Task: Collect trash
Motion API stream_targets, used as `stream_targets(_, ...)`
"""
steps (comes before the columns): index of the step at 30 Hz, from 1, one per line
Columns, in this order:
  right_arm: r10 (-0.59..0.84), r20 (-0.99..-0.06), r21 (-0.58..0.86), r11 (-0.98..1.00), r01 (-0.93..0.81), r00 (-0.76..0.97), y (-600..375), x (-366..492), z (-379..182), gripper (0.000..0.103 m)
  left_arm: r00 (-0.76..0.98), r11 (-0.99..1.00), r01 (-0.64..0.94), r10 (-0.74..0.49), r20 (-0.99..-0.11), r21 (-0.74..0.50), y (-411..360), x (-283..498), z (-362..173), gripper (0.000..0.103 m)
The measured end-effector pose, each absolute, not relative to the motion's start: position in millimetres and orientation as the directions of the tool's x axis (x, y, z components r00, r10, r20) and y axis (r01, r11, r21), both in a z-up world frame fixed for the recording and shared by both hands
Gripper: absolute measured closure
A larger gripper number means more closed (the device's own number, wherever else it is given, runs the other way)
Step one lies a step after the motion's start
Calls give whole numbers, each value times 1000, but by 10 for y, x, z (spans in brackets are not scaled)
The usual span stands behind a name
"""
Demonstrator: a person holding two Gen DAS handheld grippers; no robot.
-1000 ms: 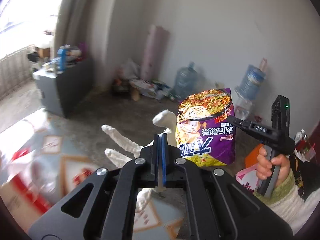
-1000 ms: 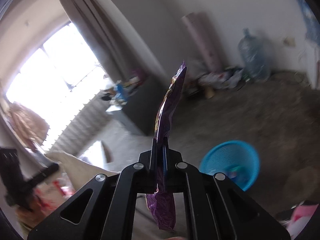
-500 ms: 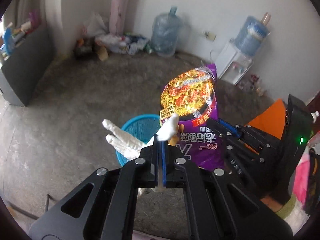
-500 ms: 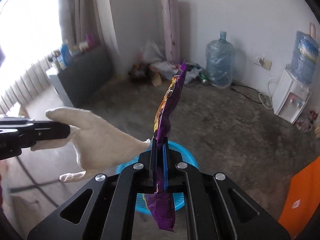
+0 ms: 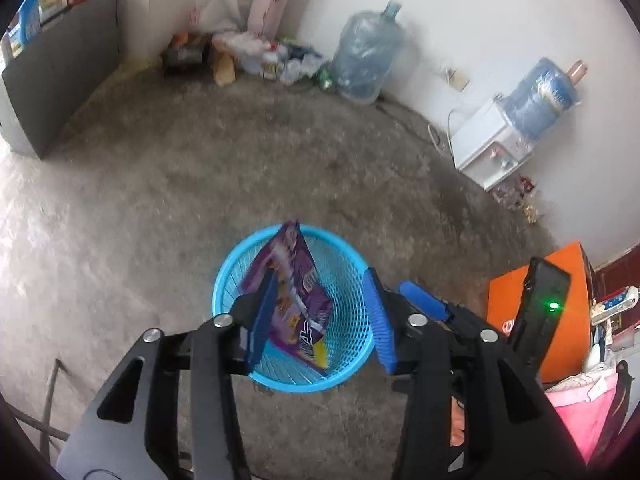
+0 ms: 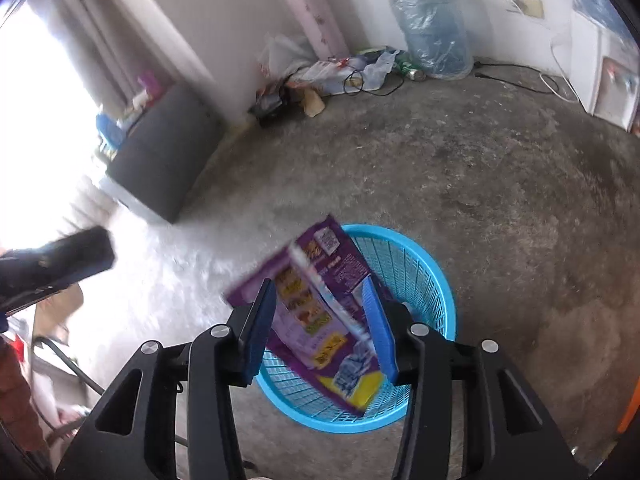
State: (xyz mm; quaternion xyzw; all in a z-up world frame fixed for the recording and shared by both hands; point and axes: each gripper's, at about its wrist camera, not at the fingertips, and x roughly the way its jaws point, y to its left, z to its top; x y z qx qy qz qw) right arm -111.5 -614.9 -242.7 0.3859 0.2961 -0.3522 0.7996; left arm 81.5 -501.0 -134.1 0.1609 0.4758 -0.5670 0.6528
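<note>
Both grippers are being held above the blue basket (image 5: pixel 294 368), pointed steeply down at it. The right gripper (image 6: pixel 320 322) is being opened; the purple snack bag (image 6: pixel 320 320) is seen between its jaws, but the pads are no longer being pressed on it. The bag is being dropped: its lower yellow corner is already inside the basket near the near rim, while its top is being tipped out over the far-left rim. Its long axis is running diagonally, from far-left rim to near-right wall. The left gripper (image 5: pixel 320 316) is also being opened, nothing gripped; the bag is lying beyond its jaws, inside the basket. No white glove can be made out in either view. The right gripper is judged nearer the bag, so any nudge is best done from that side.
</note>
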Motion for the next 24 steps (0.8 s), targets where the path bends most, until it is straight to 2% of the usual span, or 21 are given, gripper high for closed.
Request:
stream_targets(9, -361, -684, 460, 460, 759, 634, -6036, -1203, -2115, 58, -18, 292, 911, -678, -734, -292, -4565, 698, -563, 52)
stream_targets(13, -326, -663, 478, 508, 717, 674, -5858, -1092, -1983, 51, 22, 292, 920, -702, -712, -260, -4239, 645, -223, 49)
stream_targets(17, -273, -719, 442, 531, 723, 639, -5742, -883, -2108, 50, 92, 324, 924, -705, -703, -204, -3742, 674, 123, 49)
stream_targets(20, -198, -759, 446, 534, 718, 620, -5681, -709, -2291, 50, 137, 358, 916, -703, -697, -181, -3328, 771, 316, 44)
stream_targets(24, -163, -826, 364, 576, 732, 539, -5608, -304, -2506, 33, 223, 432, 887, -709, -669, -163, -2644, 984, 550, 38)
